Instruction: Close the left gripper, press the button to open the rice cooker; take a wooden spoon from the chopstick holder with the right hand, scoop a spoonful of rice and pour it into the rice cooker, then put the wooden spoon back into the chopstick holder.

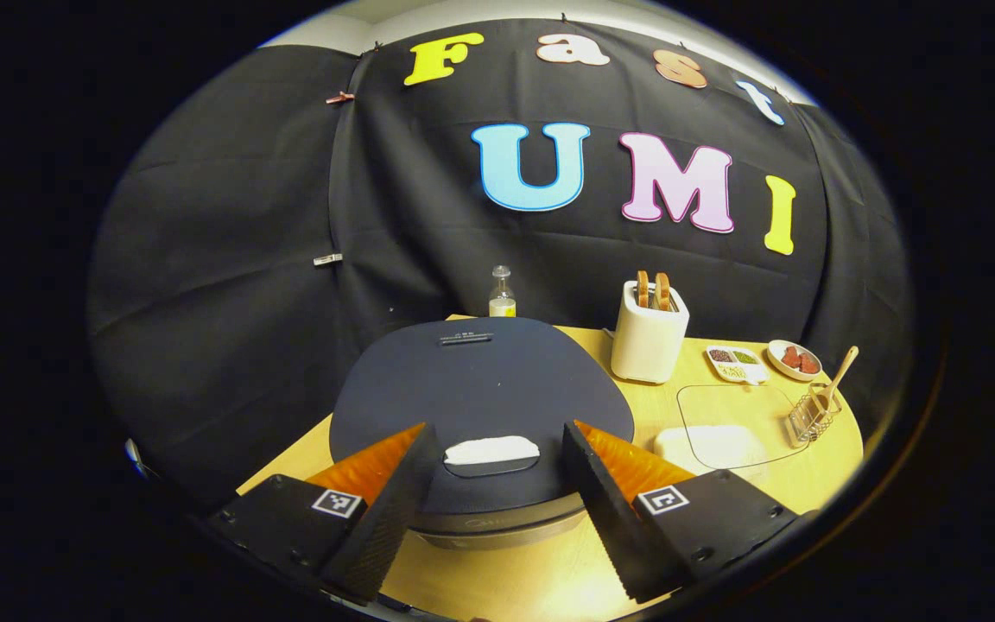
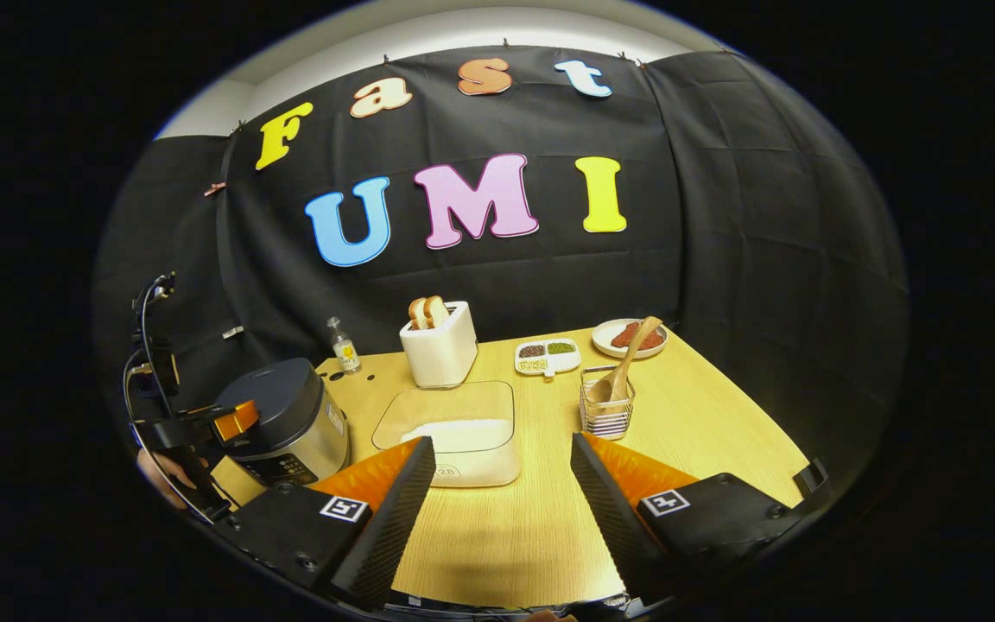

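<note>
The rice cooker [image 1: 480, 389] stands close in front in the left gripper view, its dark lid down. A white button [image 1: 491, 450] sits at the lid's front edge. My left gripper [image 1: 499, 432] is open just above the lid, one finger on each side of the button. In the right gripper view the cooker [image 2: 286, 423] is at the far left with the left gripper [image 2: 234, 423] over it. A wooden spoon [image 2: 627, 363] stands in the wire chopstick holder [image 2: 606, 406]. My right gripper [image 2: 502, 441] hovers open and empty before a clear box of rice [image 2: 463, 436].
On the wooden table [image 2: 705, 415], along the back, stand a small bottle [image 2: 343, 345], a white toaster [image 2: 440, 345] with bread, a divided dish [image 2: 547, 354] and a plate [image 2: 627, 337]. A hand [image 2: 165, 475] holds the left gripper.
</note>
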A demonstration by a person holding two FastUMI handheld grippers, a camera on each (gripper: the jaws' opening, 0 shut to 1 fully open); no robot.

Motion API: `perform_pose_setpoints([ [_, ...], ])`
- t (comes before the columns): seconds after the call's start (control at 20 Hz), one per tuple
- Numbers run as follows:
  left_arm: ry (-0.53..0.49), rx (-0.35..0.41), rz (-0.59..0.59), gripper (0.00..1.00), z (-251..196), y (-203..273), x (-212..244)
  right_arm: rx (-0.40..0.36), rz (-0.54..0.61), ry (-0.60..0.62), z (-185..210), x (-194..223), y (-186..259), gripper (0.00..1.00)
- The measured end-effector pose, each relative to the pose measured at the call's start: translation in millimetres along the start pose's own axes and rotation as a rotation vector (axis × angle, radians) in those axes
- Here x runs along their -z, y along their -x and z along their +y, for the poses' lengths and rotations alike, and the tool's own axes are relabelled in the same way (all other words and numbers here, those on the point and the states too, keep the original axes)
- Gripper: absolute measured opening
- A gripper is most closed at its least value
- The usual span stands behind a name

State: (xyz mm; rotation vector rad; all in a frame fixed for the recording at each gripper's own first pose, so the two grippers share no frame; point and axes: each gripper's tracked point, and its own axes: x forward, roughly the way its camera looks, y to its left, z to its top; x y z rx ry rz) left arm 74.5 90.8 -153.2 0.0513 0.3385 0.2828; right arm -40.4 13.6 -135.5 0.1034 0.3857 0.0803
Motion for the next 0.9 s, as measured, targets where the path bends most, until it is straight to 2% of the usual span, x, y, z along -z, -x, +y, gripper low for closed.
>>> perform_pose_setpoints([
  [0.1,-0.011,0.042,-0.002,1.00,-4.0,5.4,-2.6,0.019,-0.026,0.015,-6.6,-7.6,0.0,0.99],
  [0.25,-0.017,0.128,-0.077,0.98,-10.6,27.3,-28.4,0.045,-0.081,0.037,-16.8,-28.1,1.6,0.99],
  [0.35,-0.023,0.166,-0.150,0.98,-14.3,46.2,-54.5,0.093,-0.094,0.086,-33.7,-42.2,7.3,0.99],
  [0.55,-0.003,0.238,-0.270,0.98,-32.7,85.8,-96.6,0.091,-0.191,0.168,-36.3,-84.1,26.8,0.98],
  [0.7,0.000,0.266,-0.337,0.96,-51.2,110.0,-102.0,0.106,-0.199,0.125,-37.2,-91.3,42.4,0.98],
  [0.9,-0.011,0.316,-0.306,0.96,-77.3,134.7,-90.8,0.137,-0.258,0.054,-37.5,-107.3,60.5,0.98],
])
